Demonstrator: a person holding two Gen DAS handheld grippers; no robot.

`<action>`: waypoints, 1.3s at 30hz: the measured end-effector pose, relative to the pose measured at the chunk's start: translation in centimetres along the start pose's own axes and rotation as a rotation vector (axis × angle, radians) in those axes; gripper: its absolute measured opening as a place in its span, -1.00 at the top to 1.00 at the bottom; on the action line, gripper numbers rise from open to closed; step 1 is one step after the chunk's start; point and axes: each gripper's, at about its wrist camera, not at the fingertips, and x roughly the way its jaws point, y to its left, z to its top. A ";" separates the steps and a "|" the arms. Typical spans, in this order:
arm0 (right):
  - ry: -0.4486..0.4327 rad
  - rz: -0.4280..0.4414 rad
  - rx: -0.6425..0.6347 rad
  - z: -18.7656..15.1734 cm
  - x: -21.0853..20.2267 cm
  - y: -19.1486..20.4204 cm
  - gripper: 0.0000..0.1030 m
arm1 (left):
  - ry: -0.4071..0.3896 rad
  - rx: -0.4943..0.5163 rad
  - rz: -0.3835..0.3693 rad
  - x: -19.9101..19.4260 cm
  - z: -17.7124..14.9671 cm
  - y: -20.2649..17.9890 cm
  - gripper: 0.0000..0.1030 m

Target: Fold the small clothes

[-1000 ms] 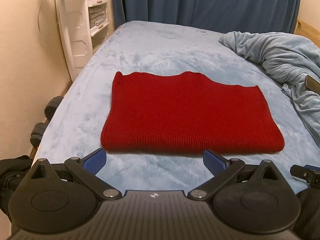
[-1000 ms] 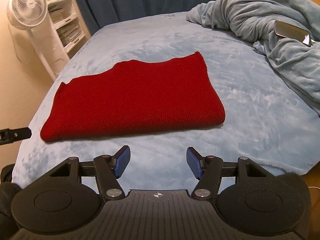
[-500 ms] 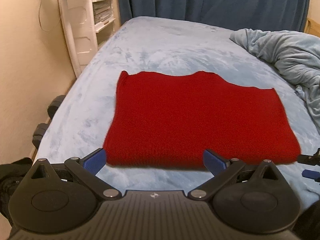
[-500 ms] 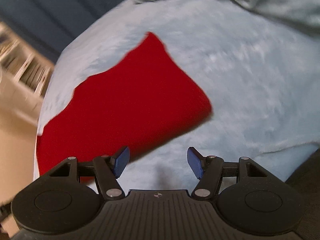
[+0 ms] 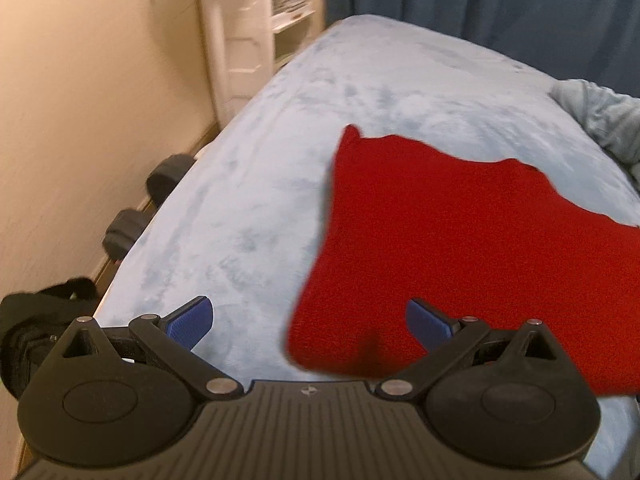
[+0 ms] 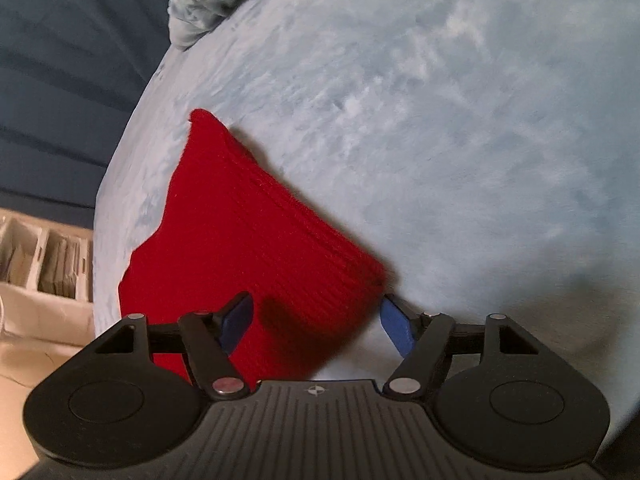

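Red knit garment (image 5: 460,248): folded flat, ribbed | left jaws wide, empty | right jaws opening, empty

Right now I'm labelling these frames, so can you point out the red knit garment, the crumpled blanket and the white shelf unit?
red knit garment (image 5: 460,248), left wrist view, middle of the knit.
crumpled blanket (image 6: 200,0), right wrist view, a fold.
white shelf unit (image 5: 240,40), left wrist view, its side panel.

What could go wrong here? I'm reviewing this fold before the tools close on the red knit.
The red knit is already folded, so a pinch may catch only the top layer. The right tool, jaws opening, straddles only one near corner; the left tool straddles the other, so uneven lifts could skew it on the plush bed cover.
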 end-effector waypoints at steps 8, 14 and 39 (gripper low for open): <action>-0.053 0.047 -0.101 0.2 -0.4 2.9 0.67 | 0.027 -0.033 0.097 1.6 -0.2 2.2 -0.99; -0.022 -0.070 -0.118 0.3 1.2 2.9 0.64 | 0.101 -0.083 0.177 3.8 -0.2 4.2 -0.99; -0.070 0.127 -1.783 -35.6 3.5 28.0 0.70 | 0.236 -0.191 -0.094 7.1 0.0 10.1 -0.99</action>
